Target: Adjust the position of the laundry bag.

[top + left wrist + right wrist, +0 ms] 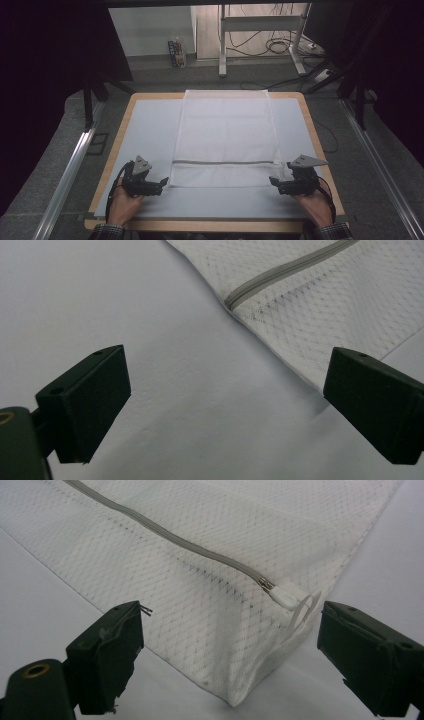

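Right gripper (227,645): jaws wide apart, nothing clamped. The near right corner of the mesh bag (210,580) sits between them, slightly raised off the mat, pads clear of it on both sides. Zip pull (285,597) with its white loop lies at 2 o'clock from the corner tip, just beside the right-hand jaw. The grey zip (165,532) runs from the pull out toward 10 o'clock across the mesh.

Left gripper (225,410): jaws also spread wide, released, holding nothing. Bare mat (125,305) lies between them. The bag's edge (300,325) crosses at 1 o'clock, its border reaching the right-hand jaw; contact there, cannot tell. The zip's end (235,299) sits at 12 o'clock.

High view: left gripper (162,183) sits at the bag's near left corner, at 7 o'clock on the table (120,130); right gripper (272,181) at the near right corner, at 5 o'clock. Both point inward at each other, level with the near hem. A hand holds each from behind: left hand (122,202), right hand (312,202), checked cuffs at the bottom edge.

The bag (225,130) lies flat down the middle of the mat (150,125), long axis 12 to 6, far end reaching the table's far edge, zip (225,161) running across near the near end.

Beyond the table at 12 o'clock: grey floor, a metal frame (260,30) and cables (277,47).
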